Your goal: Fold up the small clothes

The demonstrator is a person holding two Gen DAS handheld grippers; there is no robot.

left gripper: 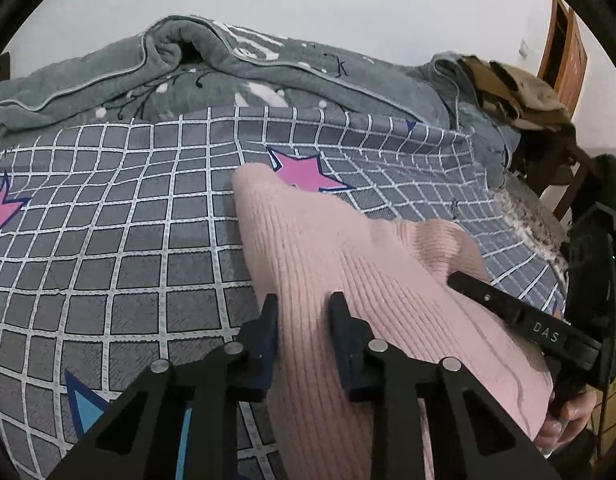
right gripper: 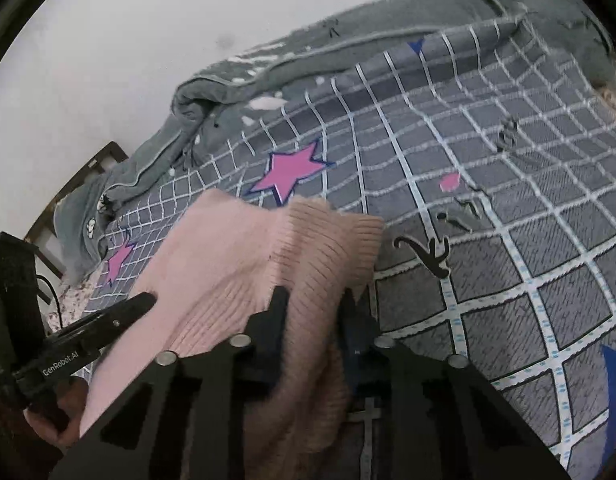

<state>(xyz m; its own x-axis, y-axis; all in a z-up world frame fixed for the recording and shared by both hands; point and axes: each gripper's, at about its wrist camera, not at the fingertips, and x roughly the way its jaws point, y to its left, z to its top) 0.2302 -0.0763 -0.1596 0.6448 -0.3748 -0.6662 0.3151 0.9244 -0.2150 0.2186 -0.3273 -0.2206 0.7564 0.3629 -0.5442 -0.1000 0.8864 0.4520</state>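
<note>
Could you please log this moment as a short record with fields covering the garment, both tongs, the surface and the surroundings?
garment: pink ribbed knit, lying on the sheet, near end bunched at both tongs
left tongs: shut on the knit's near left part
right tongs: shut on the knit's near right part
surface: grey grid sheet with pink stars
behind: grey blanket heaped along the wall
fold: not yet made

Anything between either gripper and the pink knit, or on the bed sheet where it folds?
Nothing visible. Left gripper and right gripper each pinch the pink knit; the checked sheet around it is bare.
</note>
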